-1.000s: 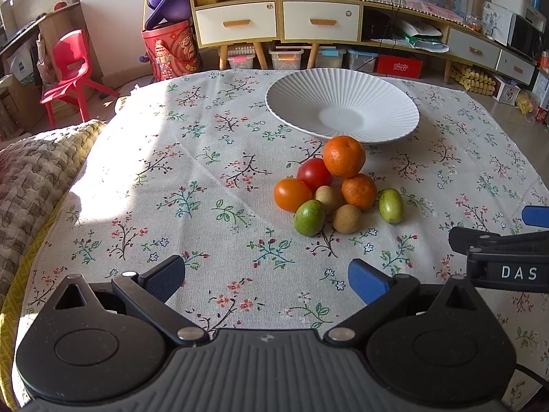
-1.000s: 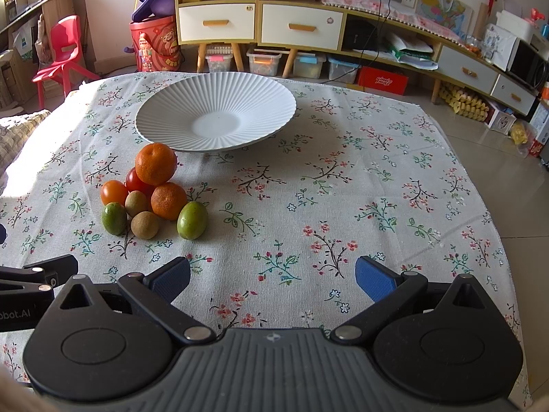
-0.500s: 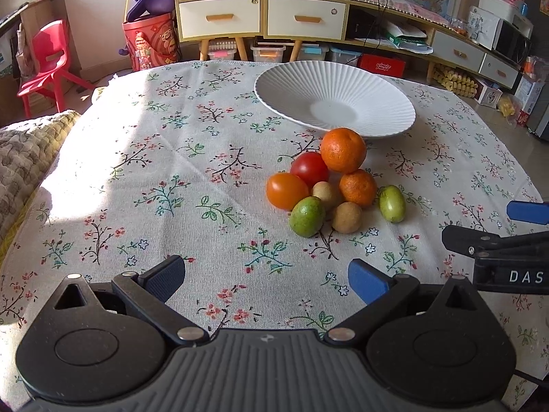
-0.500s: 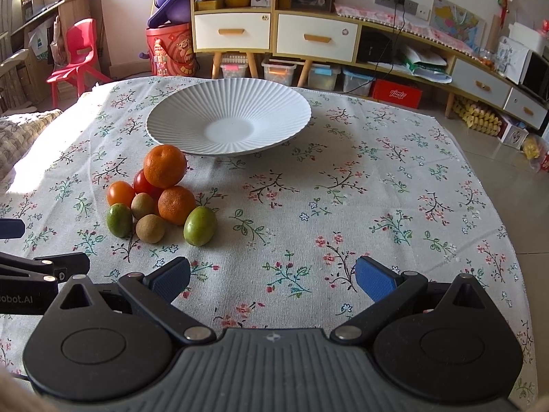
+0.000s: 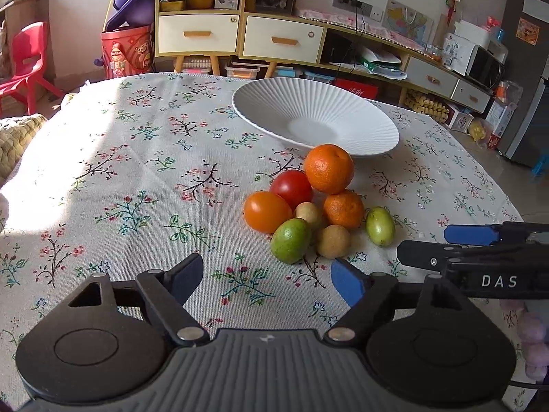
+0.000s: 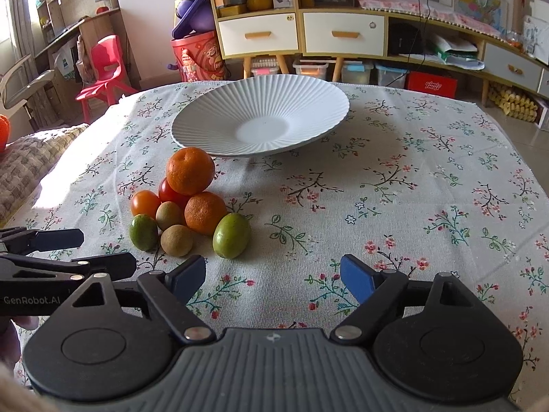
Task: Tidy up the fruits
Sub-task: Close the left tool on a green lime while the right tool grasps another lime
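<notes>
A pile of fruit lies on the floral tablecloth: a big orange (image 5: 328,168) (image 6: 190,170), a small orange (image 5: 343,208) (image 6: 205,213), a red tomato (image 5: 291,189), an orange tomato (image 5: 267,211) (image 6: 145,203), green fruits (image 5: 291,240) (image 6: 231,235) and brown kiwis (image 5: 333,241) (image 6: 176,239). A white ribbed plate (image 5: 315,122) (image 6: 260,120) stands empty just behind the pile. My left gripper (image 5: 266,279) is open, near and left of the pile. My right gripper (image 6: 272,276) is open, near and right of it.
The right gripper shows from the side in the left wrist view (image 5: 480,250); the left gripper shows in the right wrist view (image 6: 61,254). A woven cushion (image 6: 31,158) lies at the table's left edge. Cabinets (image 5: 240,34) and a red chair (image 6: 103,68) stand beyond the table.
Both grippers have moved forward and lower toward the fruit pile, which now looks larger and closer. Both stay open. No fruit has moved.
</notes>
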